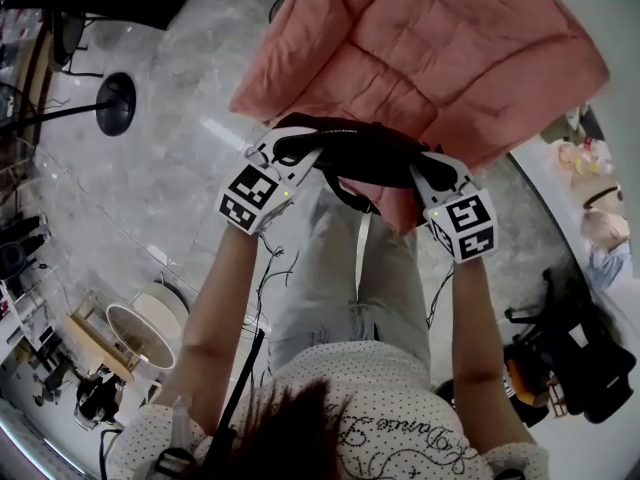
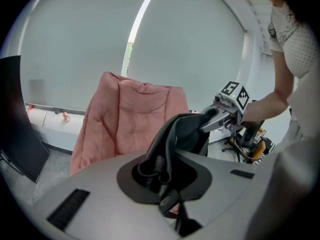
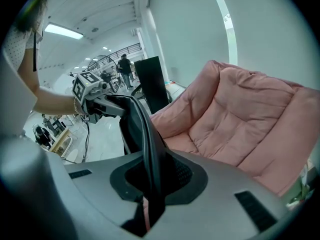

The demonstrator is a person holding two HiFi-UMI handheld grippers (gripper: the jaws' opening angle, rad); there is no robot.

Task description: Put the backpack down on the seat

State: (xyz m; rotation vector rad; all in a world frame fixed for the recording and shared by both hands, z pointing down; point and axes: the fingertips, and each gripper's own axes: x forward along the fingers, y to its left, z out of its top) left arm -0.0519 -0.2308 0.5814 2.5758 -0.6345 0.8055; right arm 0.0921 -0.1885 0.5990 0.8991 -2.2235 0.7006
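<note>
Head view: the left gripper [image 1: 296, 154] and the right gripper [image 1: 428, 176] hold the black backpack [image 1: 365, 153] between them, with the pink padded seat [image 1: 430, 48] just ahead.
Left gripper view: its jaws are clamped on a backpack strap [image 2: 167, 144], with the seat beyond.
Right gripper view: its jaws pinch another strap [image 3: 146, 144], with the seat ahead and to the right.

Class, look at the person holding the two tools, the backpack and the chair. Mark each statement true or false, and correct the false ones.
1. The left tool and the right tool both grip the black backpack. True.
2. The chair has quilted padding. True.
3. The chair is blue. False: it is pink.
4. The left tool's jaws stand wide apart with nothing between them. False: they are closed on a strap of the backpack.
5. The backpack lies on the floor. False: it is held up between the two tools, at the front of the chair.
</note>
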